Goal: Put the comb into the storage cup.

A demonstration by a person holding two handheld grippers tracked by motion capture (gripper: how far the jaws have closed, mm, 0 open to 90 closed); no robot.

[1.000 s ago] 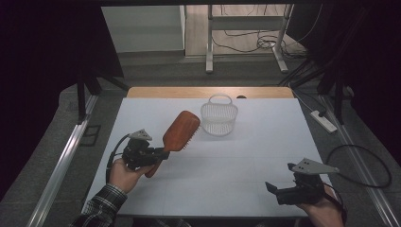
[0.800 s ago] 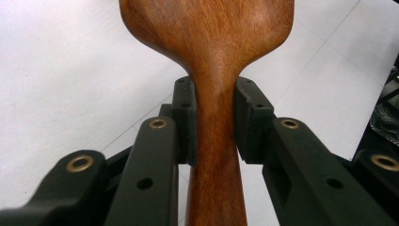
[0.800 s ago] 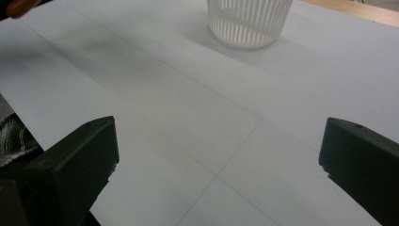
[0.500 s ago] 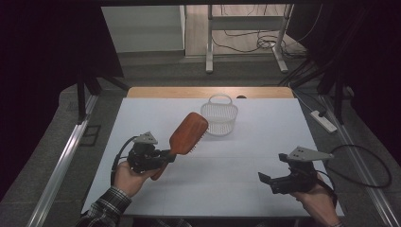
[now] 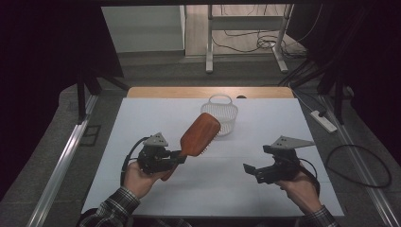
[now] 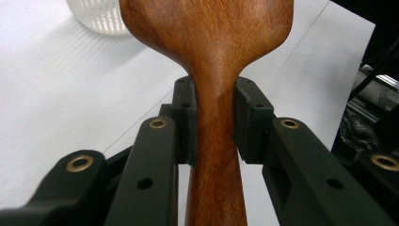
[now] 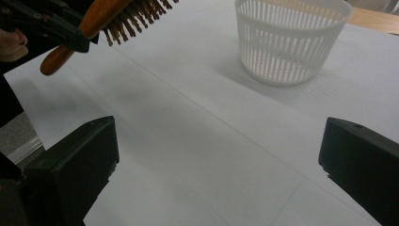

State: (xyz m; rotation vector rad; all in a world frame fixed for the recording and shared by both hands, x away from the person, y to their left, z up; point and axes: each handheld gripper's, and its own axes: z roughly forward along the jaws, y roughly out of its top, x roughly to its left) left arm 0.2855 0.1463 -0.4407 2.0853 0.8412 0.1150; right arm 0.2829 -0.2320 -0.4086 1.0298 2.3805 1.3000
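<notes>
A wooden hairbrush (image 5: 199, 135) is held above the white table, head raised toward the white slatted basket (image 5: 220, 116), bristles facing down. My left gripper (image 5: 176, 157) is shut on the hairbrush handle (image 6: 214, 141), one jaw pressing each side of it. The basket (image 7: 289, 40) stands at the back middle of the table. My right gripper (image 5: 251, 171) hovers at the front right, open, with nothing between its jaws (image 7: 216, 165). In the right gripper view the hairbrush (image 7: 101, 19) appears at the upper left with its bristles showing.
The white table top (image 5: 265, 127) ends in a wooden strip (image 5: 208, 92) at the back. A power strip (image 5: 324, 121) and cables lie on the floor to the right. A metal rail (image 5: 64, 161) runs along the left side.
My left gripper has carried the hairbrush to the right, toward the basket. The right gripper has lifted and moved left and forward over the table.
</notes>
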